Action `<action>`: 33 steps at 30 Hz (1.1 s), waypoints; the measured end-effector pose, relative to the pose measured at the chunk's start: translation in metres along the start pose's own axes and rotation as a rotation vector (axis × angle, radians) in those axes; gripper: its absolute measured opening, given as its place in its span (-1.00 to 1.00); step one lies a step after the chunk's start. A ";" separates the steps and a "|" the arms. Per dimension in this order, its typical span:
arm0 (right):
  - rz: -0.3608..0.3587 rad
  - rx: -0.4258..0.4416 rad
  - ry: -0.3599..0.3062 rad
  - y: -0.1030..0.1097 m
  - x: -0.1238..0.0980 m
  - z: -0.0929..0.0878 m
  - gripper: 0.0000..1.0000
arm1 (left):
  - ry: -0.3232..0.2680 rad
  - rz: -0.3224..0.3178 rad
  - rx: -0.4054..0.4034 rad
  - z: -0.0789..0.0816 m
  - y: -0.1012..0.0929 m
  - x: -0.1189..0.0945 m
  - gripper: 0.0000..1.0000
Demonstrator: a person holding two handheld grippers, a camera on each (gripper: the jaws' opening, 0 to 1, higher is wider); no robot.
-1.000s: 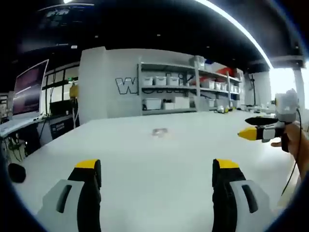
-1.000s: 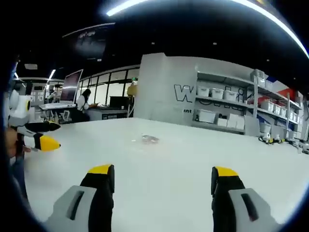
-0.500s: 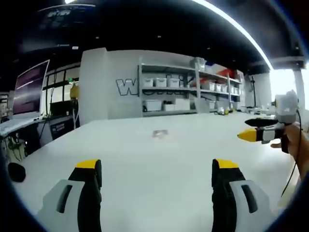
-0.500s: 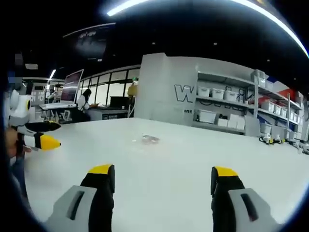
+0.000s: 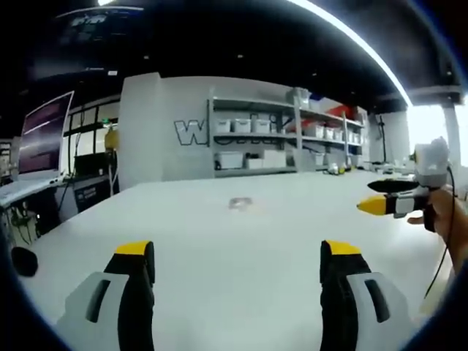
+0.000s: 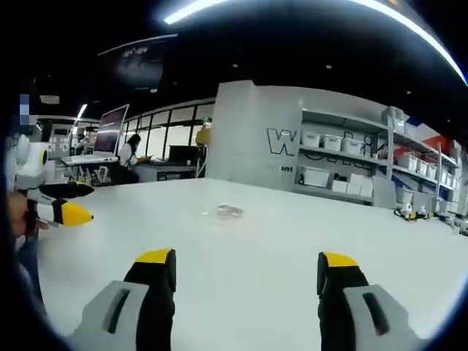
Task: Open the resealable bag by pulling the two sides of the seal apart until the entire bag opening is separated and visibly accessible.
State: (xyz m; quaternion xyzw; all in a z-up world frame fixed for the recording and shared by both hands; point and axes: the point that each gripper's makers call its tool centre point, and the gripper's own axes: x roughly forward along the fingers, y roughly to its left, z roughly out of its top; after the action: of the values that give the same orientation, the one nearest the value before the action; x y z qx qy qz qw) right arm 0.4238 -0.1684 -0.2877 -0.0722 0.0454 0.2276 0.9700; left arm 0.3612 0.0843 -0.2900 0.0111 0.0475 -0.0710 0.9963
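Your resealable bag (image 5: 241,202) lies flat on the white worktop (image 5: 234,241), well ahead of both tongs and apart from them. It reads as a small, clear, glossy film patch; its long axis and the direction of its seal are too small to tell. In the right gripper view the bag (image 6: 229,211) shows the same. Your left tongs (image 5: 235,252) stand wide and empty. Your right tongs (image 6: 245,261) stand wide and empty. The worktop is smooth and matte.
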 end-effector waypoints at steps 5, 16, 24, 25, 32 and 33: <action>0.006 0.000 0.003 0.000 0.002 0.000 0.58 | 0.002 -0.004 -0.001 0.000 -0.001 0.001 0.87; 0.018 -0.005 0.010 0.001 0.005 -0.001 0.54 | 0.000 -0.015 -0.003 0.000 -0.004 0.003 0.86; 0.024 -0.013 0.009 0.003 0.007 0.001 0.52 | 0.000 -0.023 -0.004 -0.001 -0.005 0.003 0.85; 0.026 -0.012 0.010 0.003 0.008 0.001 0.52 | 0.001 -0.023 -0.004 -0.001 -0.005 0.003 0.85; 0.039 -0.006 0.020 0.007 0.010 -0.003 0.49 | 0.009 -0.035 -0.005 -0.006 -0.008 0.003 0.84; 0.041 -0.006 0.022 0.007 0.010 -0.004 0.48 | 0.011 -0.037 -0.005 -0.007 -0.009 0.003 0.83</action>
State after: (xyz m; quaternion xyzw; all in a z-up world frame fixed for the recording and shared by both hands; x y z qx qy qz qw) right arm 0.4290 -0.1582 -0.2933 -0.0765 0.0567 0.2467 0.9644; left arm 0.3625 0.0751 -0.2971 0.0081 0.0535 -0.0894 0.9945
